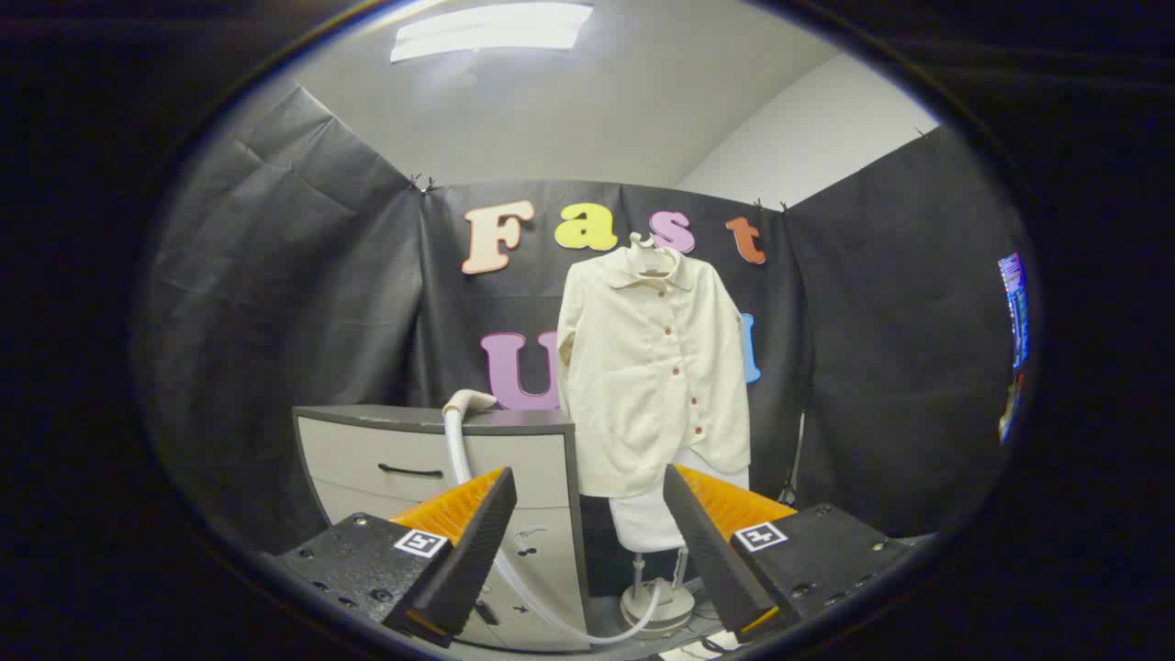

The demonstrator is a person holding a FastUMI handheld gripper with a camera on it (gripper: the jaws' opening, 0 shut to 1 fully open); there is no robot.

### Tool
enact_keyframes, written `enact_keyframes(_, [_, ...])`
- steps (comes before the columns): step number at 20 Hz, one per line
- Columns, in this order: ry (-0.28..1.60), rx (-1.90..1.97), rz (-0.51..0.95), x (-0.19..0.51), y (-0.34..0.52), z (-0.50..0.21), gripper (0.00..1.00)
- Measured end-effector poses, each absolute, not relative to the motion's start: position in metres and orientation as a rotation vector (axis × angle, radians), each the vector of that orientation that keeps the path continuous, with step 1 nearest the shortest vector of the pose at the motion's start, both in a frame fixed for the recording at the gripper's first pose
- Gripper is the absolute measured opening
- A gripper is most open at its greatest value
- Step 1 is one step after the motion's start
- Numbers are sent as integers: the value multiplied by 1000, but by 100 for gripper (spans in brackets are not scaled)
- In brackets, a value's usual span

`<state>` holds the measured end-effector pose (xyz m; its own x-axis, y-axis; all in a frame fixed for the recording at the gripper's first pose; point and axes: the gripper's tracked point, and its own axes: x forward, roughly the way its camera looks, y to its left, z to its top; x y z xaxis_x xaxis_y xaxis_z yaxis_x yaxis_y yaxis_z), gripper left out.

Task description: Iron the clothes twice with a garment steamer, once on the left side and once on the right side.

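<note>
Tool [587, 542]: near, fingers spread wide apart, nothing held between them; pointed toward the far wall.

Shirt [654, 367]: cream, long-sleeved, collared, buttoned down the front with small dark buttons; hung on a white hanger [648, 246] over a dress form [648, 523], far, beyond the gap between the fingers and slightly right of centre. Sleeves hanging straight down at both sides.

Dress form: white, lower part visible below the shirt hem, mounted on a thin pole with a round base [657, 606] on the floor.

Steamer head [468, 401]: white, resting on top of the cabinet [431, 459], left of the shirt, well apart from the tool. Hose [453, 450]: white, running from the head down the cabinet front, passing behind the left finger, curving along the floor toward the round base.

Cabinet: grey top, pale drawer fronts with dark handles, standing left of the dress form, against the black cloth wall [303, 303].

Ceiling light [491, 29]: lit, overhead, far left.
</note>
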<state>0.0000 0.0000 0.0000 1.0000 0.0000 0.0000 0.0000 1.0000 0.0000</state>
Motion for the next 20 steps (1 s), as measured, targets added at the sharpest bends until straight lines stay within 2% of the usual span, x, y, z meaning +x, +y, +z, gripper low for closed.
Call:
enact_keyframes(13, [-15, 16, 22, 11, 18, 13, 96])
enact_keyframes(20, [27, -94, 84, 51, 42, 24, 96])
